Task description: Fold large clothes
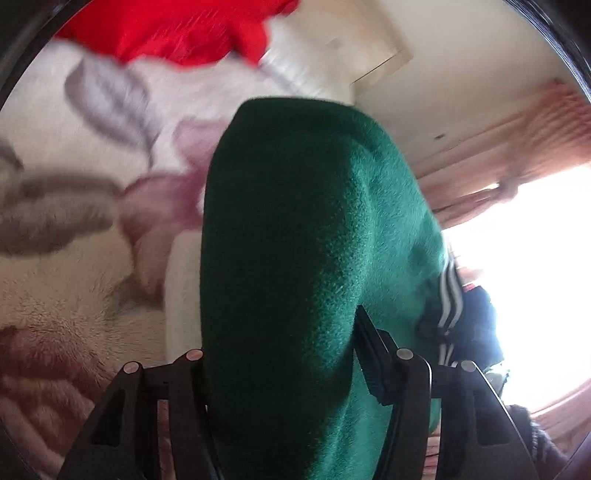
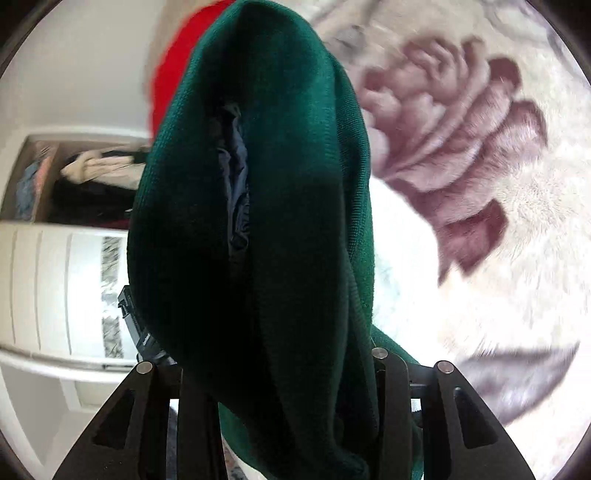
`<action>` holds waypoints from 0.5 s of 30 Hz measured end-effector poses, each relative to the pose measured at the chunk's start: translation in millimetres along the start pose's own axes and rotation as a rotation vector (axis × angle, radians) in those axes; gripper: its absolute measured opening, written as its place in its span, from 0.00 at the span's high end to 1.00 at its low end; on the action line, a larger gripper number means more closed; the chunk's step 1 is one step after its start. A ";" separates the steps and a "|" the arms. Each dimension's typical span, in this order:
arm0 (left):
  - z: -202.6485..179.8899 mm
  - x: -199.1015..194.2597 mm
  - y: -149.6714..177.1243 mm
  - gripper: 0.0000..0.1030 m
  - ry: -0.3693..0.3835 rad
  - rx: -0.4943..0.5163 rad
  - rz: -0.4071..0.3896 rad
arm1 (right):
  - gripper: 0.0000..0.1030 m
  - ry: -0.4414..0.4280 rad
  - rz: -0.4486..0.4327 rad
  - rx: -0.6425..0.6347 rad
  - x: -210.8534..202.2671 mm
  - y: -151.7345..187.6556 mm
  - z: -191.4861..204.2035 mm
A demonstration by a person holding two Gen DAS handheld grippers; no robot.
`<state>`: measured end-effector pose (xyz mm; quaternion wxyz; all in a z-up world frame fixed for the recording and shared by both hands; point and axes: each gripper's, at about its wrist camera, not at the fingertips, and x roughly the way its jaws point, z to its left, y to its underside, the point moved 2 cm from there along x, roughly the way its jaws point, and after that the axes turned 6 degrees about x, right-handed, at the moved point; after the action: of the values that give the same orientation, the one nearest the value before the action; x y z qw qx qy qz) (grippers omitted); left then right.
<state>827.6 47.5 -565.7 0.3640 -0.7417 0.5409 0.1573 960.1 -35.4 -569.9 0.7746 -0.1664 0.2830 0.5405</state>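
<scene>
A dark green knit garment hangs in a thick bunch in front of the left wrist view, with my left gripper shut on it; only one black finger shows beside the cloth. In the right wrist view the same green garment is draped over my right gripper, which is shut on it. A dark inner fold shows in that bunch, and one finger peeks out at the left. Both sets of fingertips are hidden by cloth.
Below lies a cream fleece blanket with large pink flowers. A red garment lies on it farther off. A dark striped garment sits by a bright window with a pink curtain. An open closet and white drawers stand at the left.
</scene>
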 end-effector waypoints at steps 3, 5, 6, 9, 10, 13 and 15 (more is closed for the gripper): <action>4.0 1.2 5.9 0.42 -0.005 0.010 0.009 | 0.53 0.062 0.011 0.000 31.0 -14.4 -20.1; -4.7 -6.0 3.8 0.42 -0.025 0.027 0.037 | 0.34 0.087 0.011 -0.003 42.9 -36.5 -15.0; -10.6 -12.2 4.7 0.42 -0.049 0.040 0.049 | 0.31 0.135 0.010 -0.009 41.5 -39.3 -13.1; -36.4 -35.0 14.4 0.40 -0.199 0.127 0.039 | 0.18 0.278 0.001 -0.054 37.7 -8.4 -2.3; -43.8 -43.9 17.3 0.39 -0.252 0.152 0.020 | 0.17 0.368 -0.019 -0.107 32.1 -3.0 7.0; -67.7 -67.9 30.0 0.24 -0.391 0.206 -0.049 | 0.03 0.611 -0.114 -0.223 17.7 19.2 30.8; -88.9 -86.1 40.1 0.08 -0.469 0.224 -0.083 | 0.00 0.695 -0.170 -0.246 5.2 45.1 35.9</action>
<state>745.1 37.6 -465.5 0.5655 -0.6616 0.4248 0.2491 928.7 4.9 -542.7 0.6486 -0.4546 0.4471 0.4157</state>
